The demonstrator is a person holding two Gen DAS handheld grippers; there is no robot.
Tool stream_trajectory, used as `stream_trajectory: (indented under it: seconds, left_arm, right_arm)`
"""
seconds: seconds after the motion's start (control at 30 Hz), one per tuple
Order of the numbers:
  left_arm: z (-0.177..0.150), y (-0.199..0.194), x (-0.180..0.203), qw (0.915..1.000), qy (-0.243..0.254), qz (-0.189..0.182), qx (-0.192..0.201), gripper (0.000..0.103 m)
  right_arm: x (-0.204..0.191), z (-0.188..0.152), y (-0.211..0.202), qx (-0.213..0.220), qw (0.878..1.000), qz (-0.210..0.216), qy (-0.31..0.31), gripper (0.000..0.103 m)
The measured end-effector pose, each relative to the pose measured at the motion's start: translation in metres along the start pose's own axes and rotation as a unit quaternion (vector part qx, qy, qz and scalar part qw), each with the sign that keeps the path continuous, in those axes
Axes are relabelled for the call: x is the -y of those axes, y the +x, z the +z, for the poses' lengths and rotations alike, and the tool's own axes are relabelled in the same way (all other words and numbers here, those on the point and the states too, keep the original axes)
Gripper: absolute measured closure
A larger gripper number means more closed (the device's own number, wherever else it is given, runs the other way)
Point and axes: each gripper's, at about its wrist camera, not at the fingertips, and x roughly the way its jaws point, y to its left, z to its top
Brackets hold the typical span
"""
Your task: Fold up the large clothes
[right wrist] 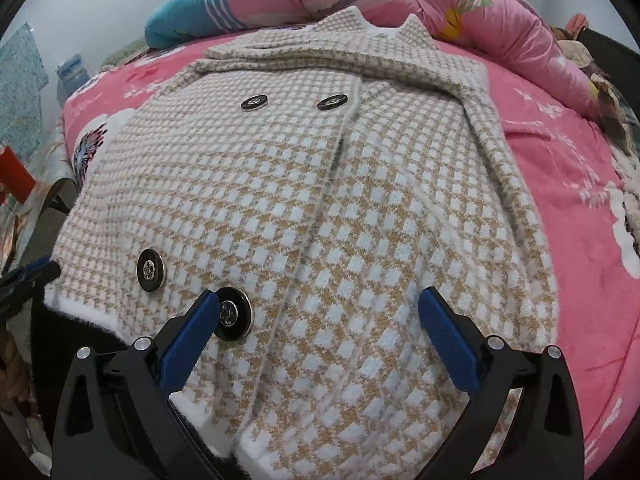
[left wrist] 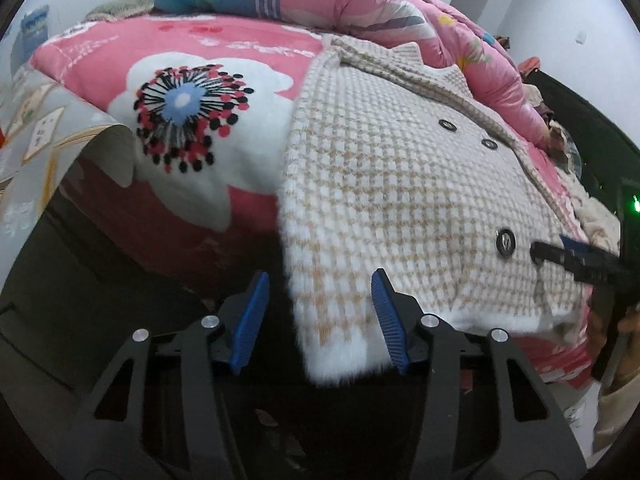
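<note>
Coat: a beige-and-white checked knit coat (right wrist: 304, 200) is laid flat, front up, on a pink flowered blanket (right wrist: 568, 184); collar is pointed toward the far end, hem toward the cameras.
Hem: the near edge is draped over the bed edge, seen hanging in the left wrist view (left wrist: 340, 344).
Buttons: four dark round buttons are seen, two near the collar (right wrist: 254, 103) and two near the hem (right wrist: 150, 270).
Left gripper (left wrist: 318, 280): released, blue pads spread wide; the hanging hem corner is placed between them, contact with the right pad cannot be told from this view.
Right gripper (right wrist: 320, 304): released, fingers held apart over the lower front of the coat; left pad (right wrist: 188, 332) is seen just beside the lowest button (right wrist: 232, 312); nothing is gripped.
Bedding: a bunched pink quilt (right wrist: 500, 20) is piled past the collar, with a teal pillow (right wrist: 180, 16) beside it.
Containers: a water jug (right wrist: 72, 70), blurred, is seen left of the bed; contents cannot be told.
</note>
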Motion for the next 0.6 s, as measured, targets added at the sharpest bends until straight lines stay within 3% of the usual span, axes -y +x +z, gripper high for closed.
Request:
stream_trajectory:
  seconds: [0.27, 0.3, 0.37, 0.6]
  left_arm:
    - [0.036, 0.044, -0.016, 0.9975, -0.044, -0.031, -0.045, 0.053]
    - [0.038, 0.047, -0.016, 0.9971, -0.047, -0.036, -0.047, 0.057]
    - [0.040, 0.049, -0.014, 0.9962, -0.048, -0.055, -0.047, 0.063]
    - [0.038, 0.032, 0.001, 0.9945, -0.027, -0.092, -0.043, 0.063]
  right_arm:
    - [0.001, -0.001, 0.000, 0.003, 1.000, 0.009, 0.004, 0.007]
    - [0.001, -0.002, 0.000, 0.003, 1.000, 0.009, 0.004, 0.007]
    - [0.001, -0.002, 0.000, 0.005, 1.000, 0.009, 0.005, 0.007]
    - [0.003, -0.002, 0.000, 0.004, 1.000, 0.011, 0.004, 0.007]
